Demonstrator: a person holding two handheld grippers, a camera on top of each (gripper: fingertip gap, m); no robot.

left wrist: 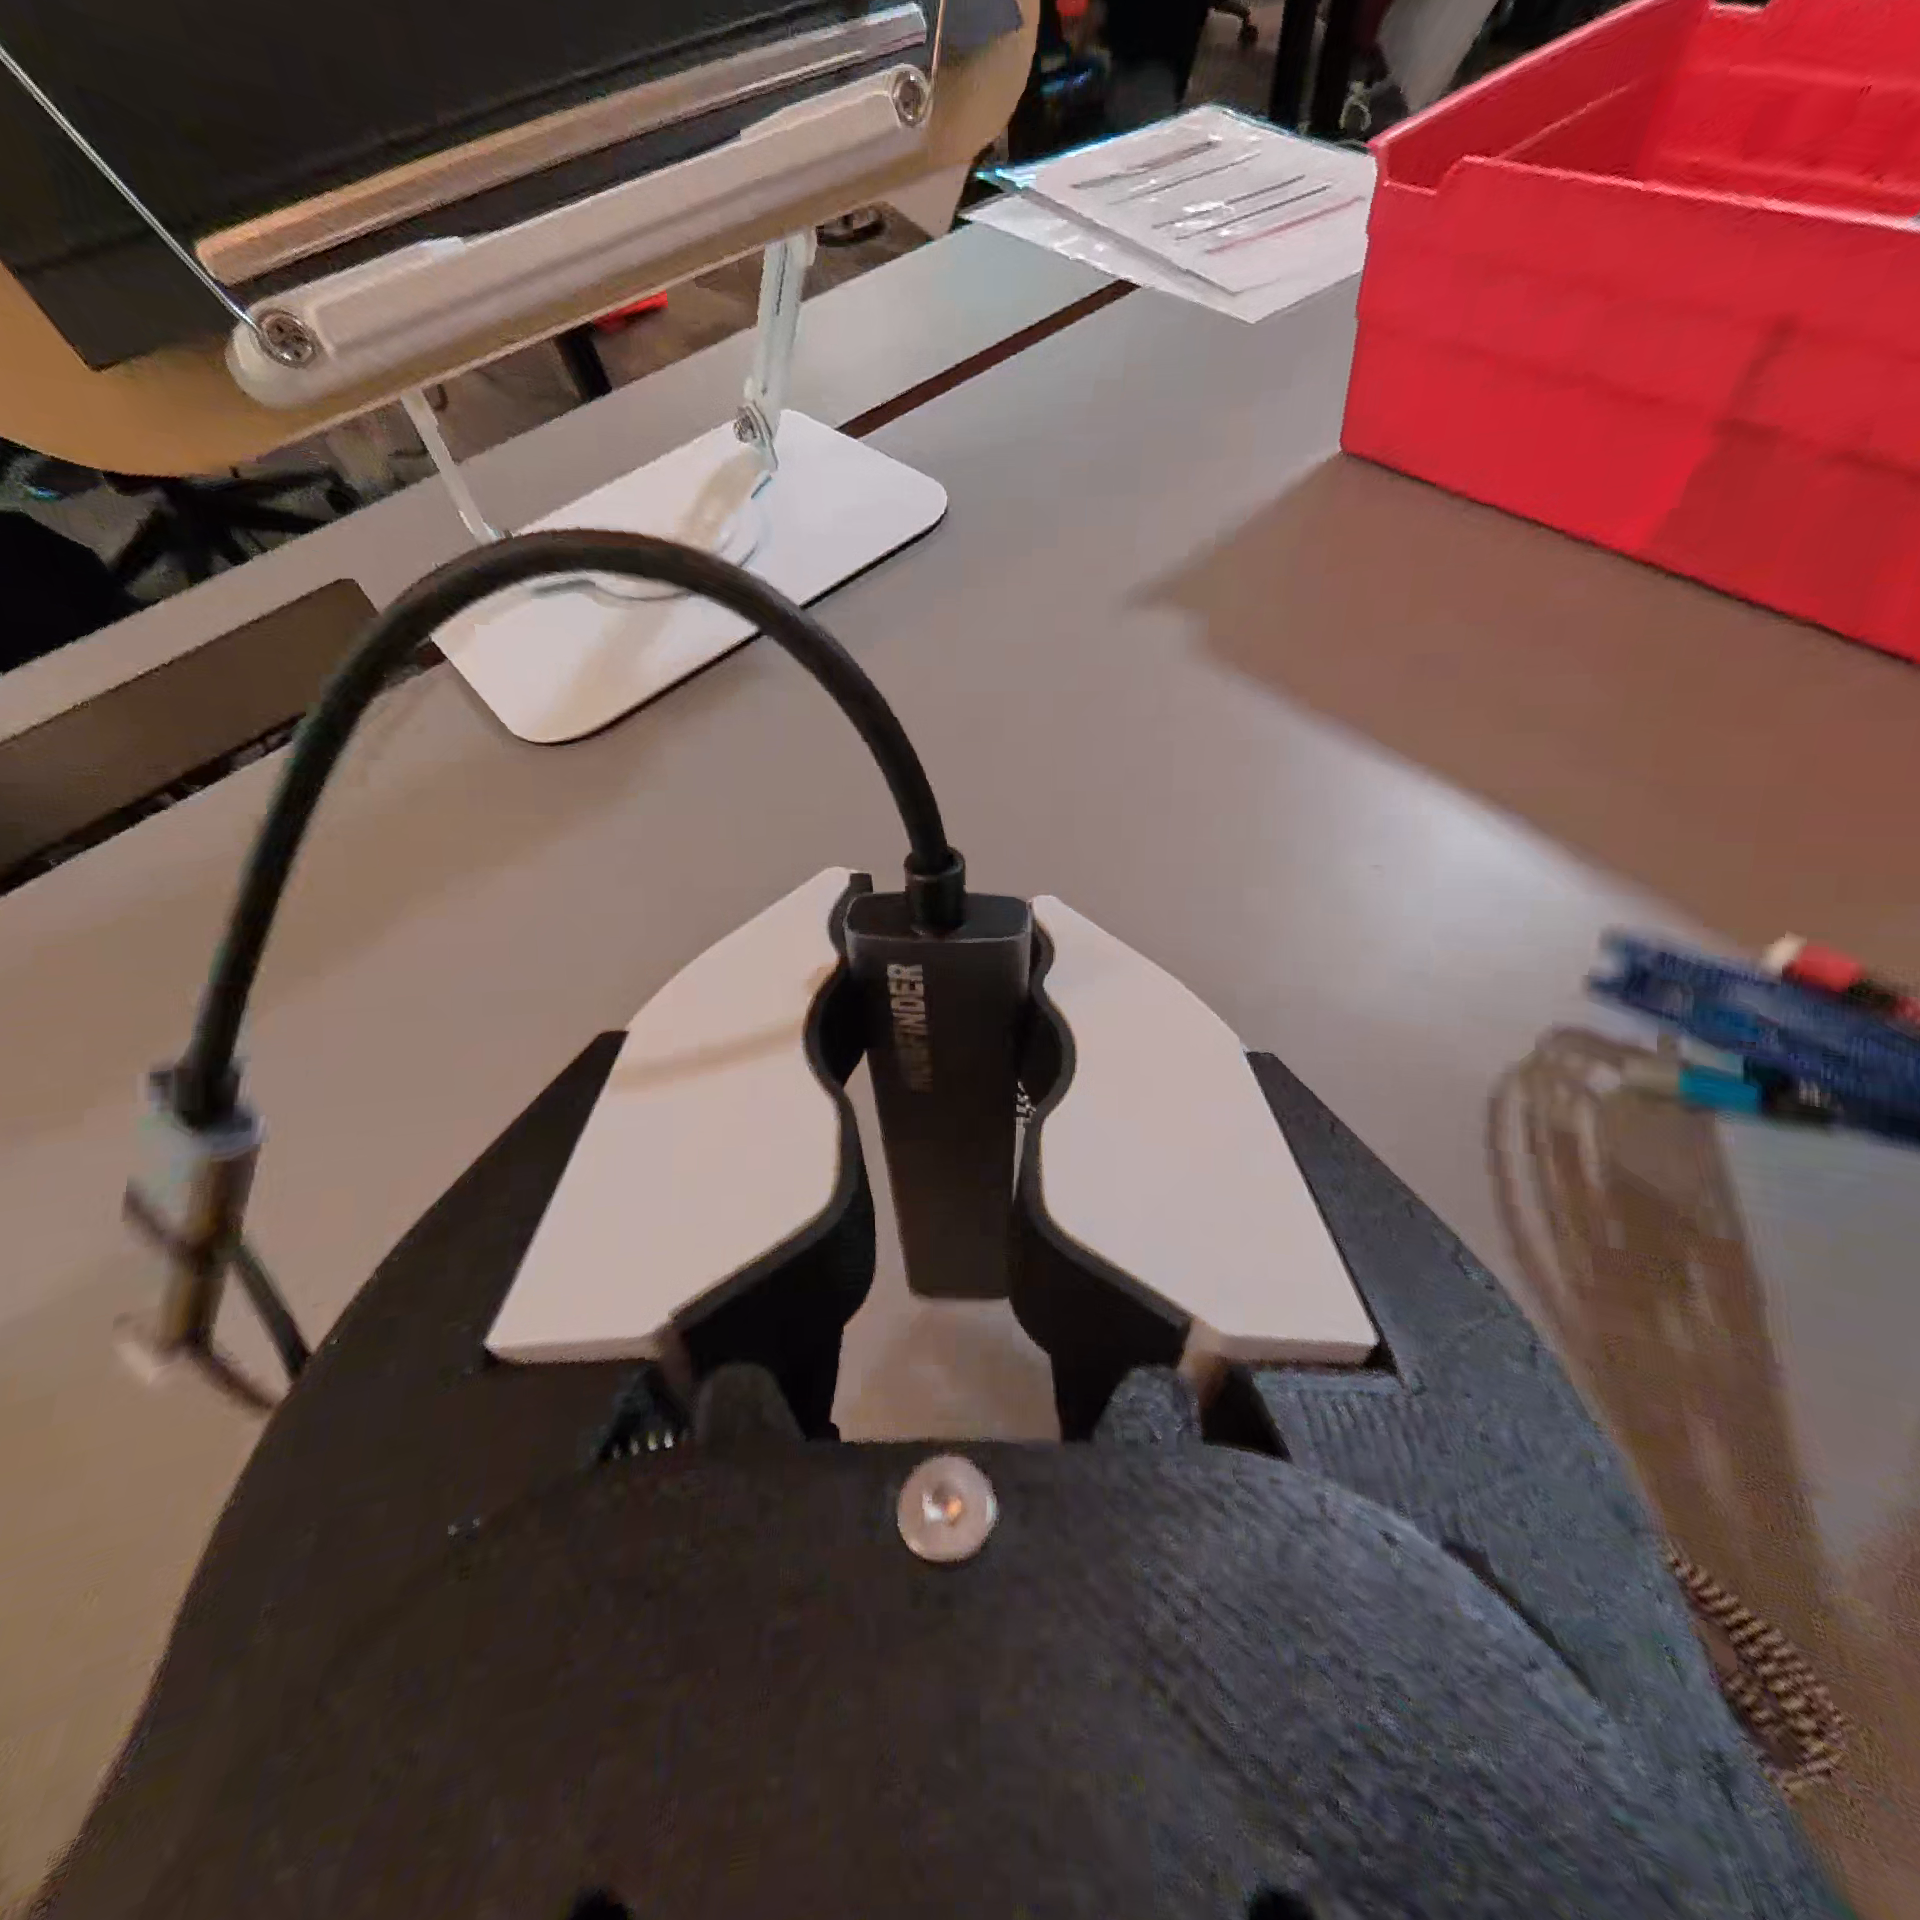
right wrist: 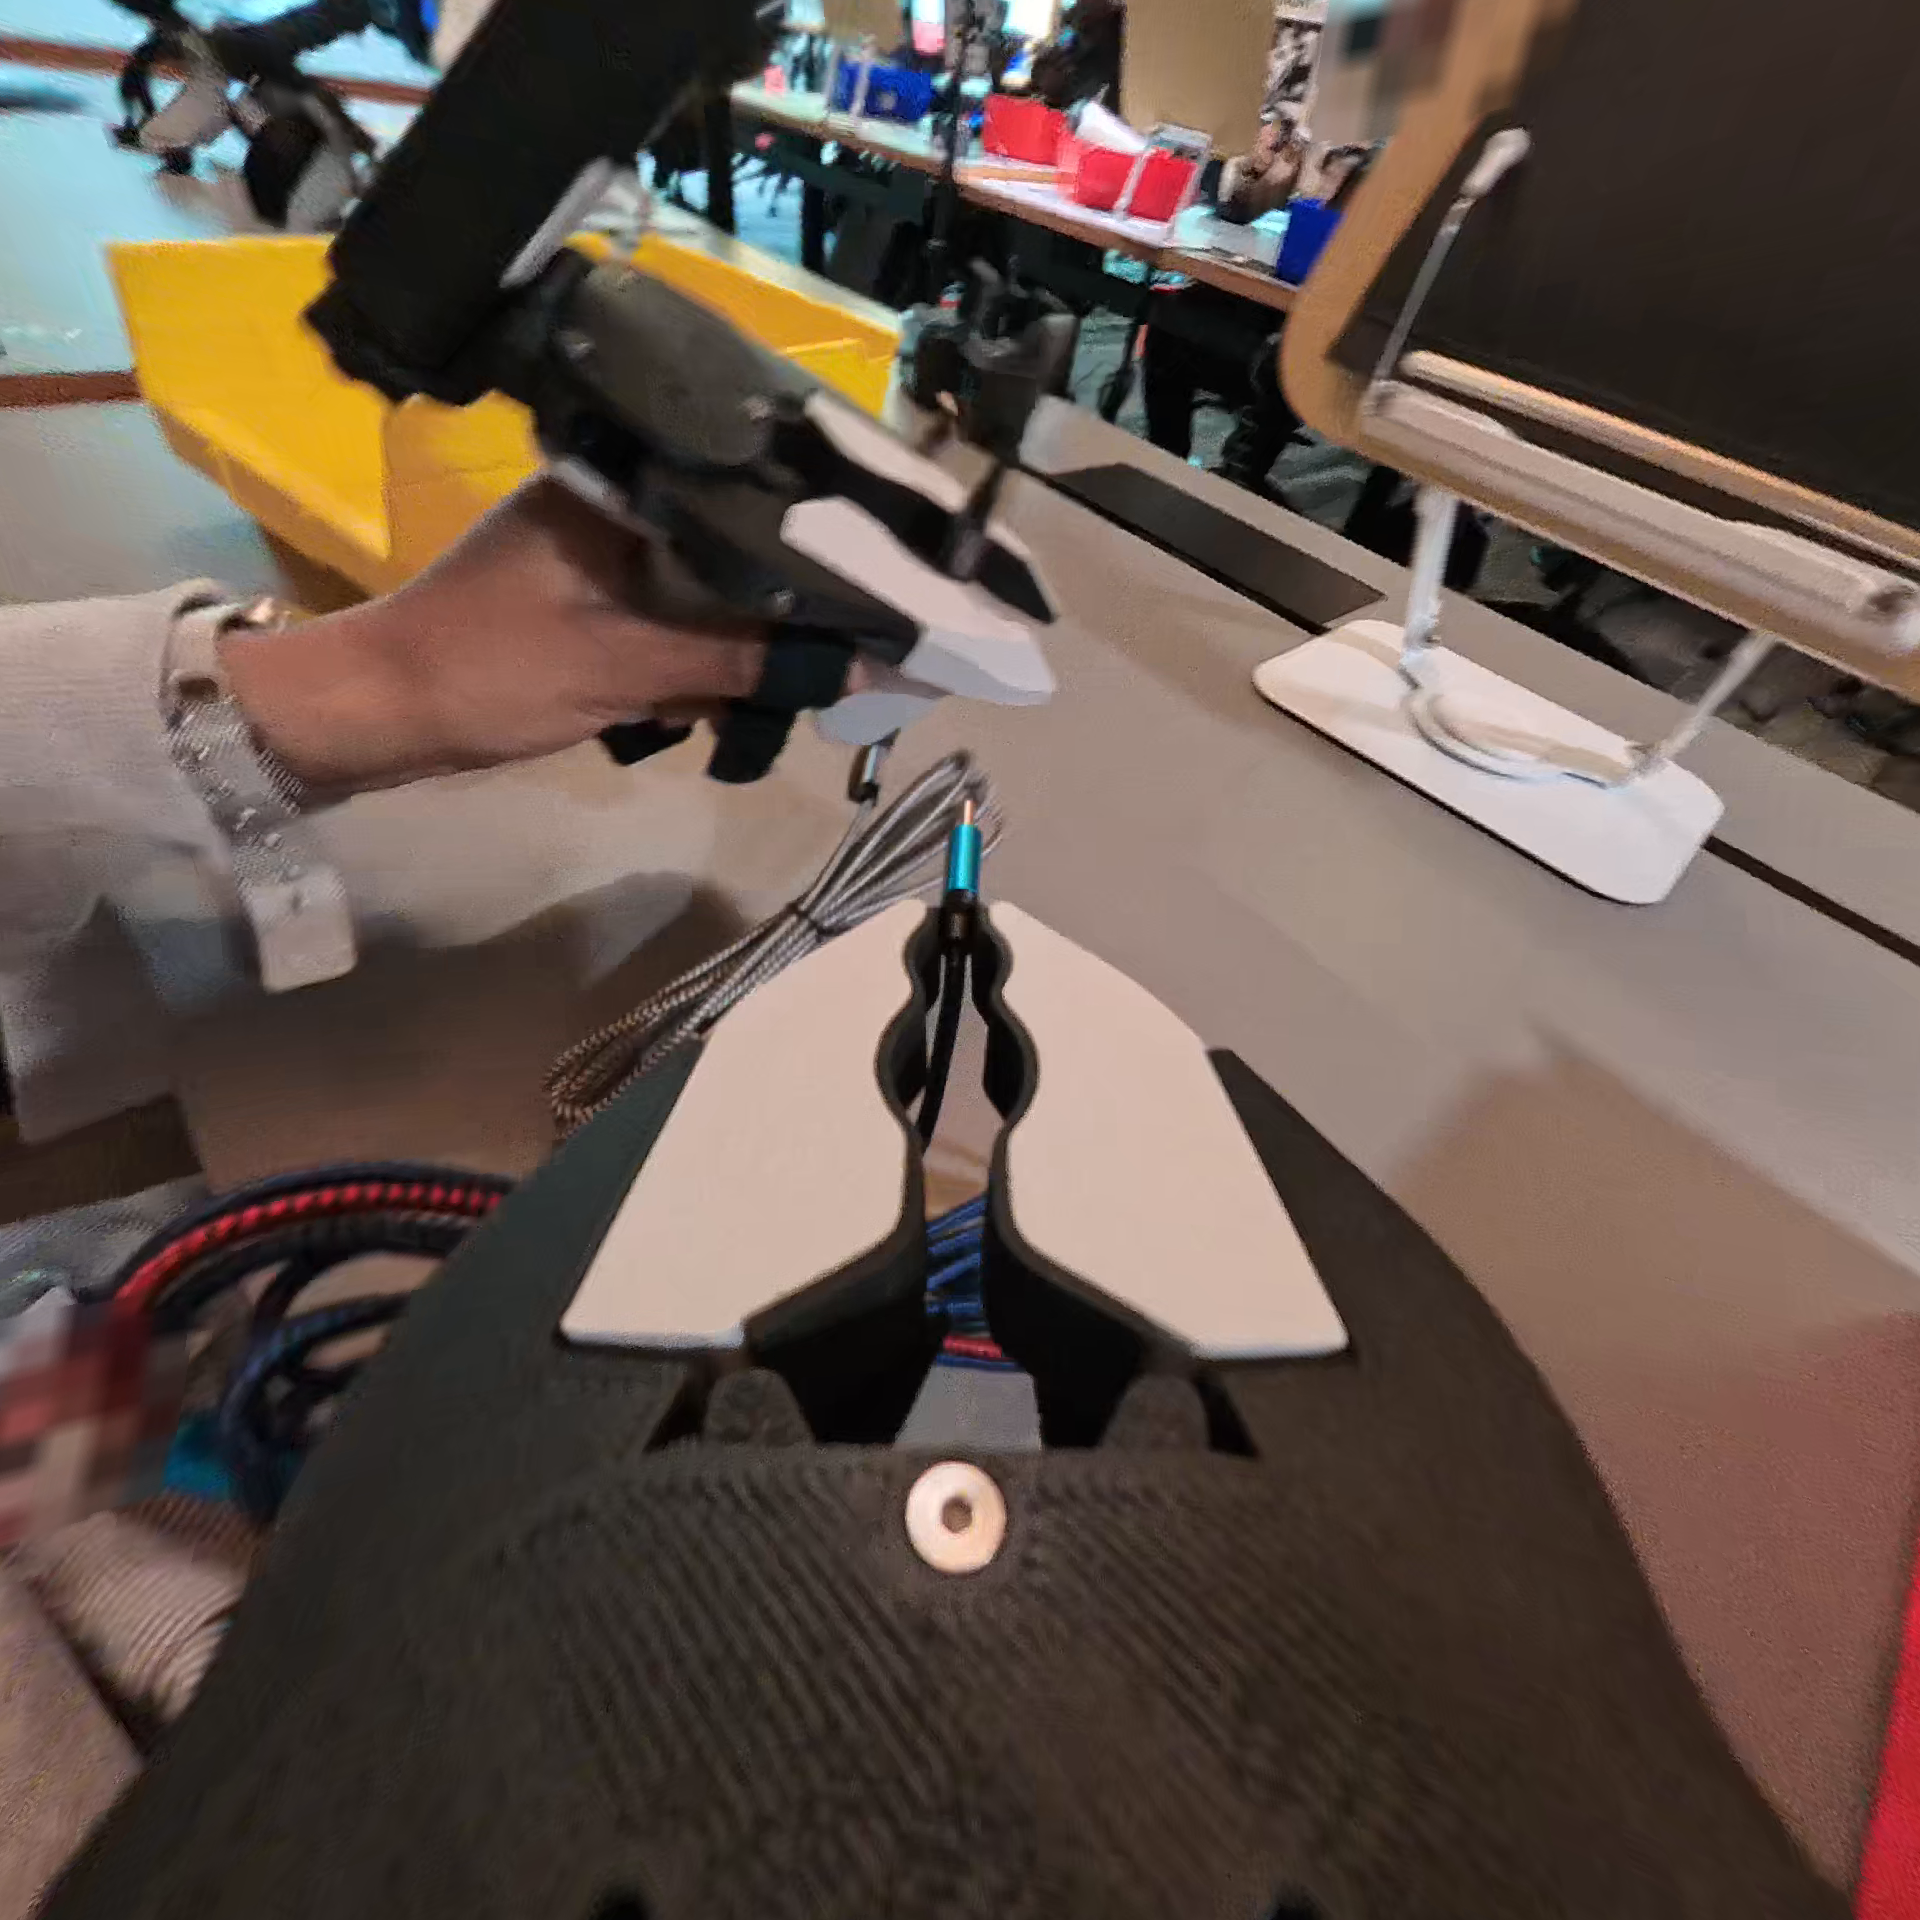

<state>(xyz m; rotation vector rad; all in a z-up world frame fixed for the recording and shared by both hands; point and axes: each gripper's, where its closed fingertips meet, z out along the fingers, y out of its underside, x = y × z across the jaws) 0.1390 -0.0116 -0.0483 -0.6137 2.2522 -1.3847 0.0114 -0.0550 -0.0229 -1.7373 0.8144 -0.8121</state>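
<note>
My left gripper [left wrist: 940, 914] is shut on a dark grey adapter [left wrist: 940, 1081], held above the grey table. A short black cable [left wrist: 582, 665] arcs from the adapter to a metal plug [left wrist: 192, 1216] hanging at the left. My right gripper [right wrist: 961, 914] is shut on a thin black cable with a teal plug [right wrist: 961, 862] that sticks out past the fingertips. The left gripper [right wrist: 935, 603] also shows in the right wrist view, held by a hand [right wrist: 499, 665], just beyond and left of the teal plug.
A tablet or screen on a white stand [left wrist: 727, 582] sits at the far left, also in the right wrist view [right wrist: 1496, 769]. A red bin [left wrist: 1642, 343] stands at the right. A grey braided cable bundle [right wrist: 831, 904], blue and red cables [right wrist: 312, 1247] and a yellow bin [right wrist: 312, 395] lie nearby.
</note>
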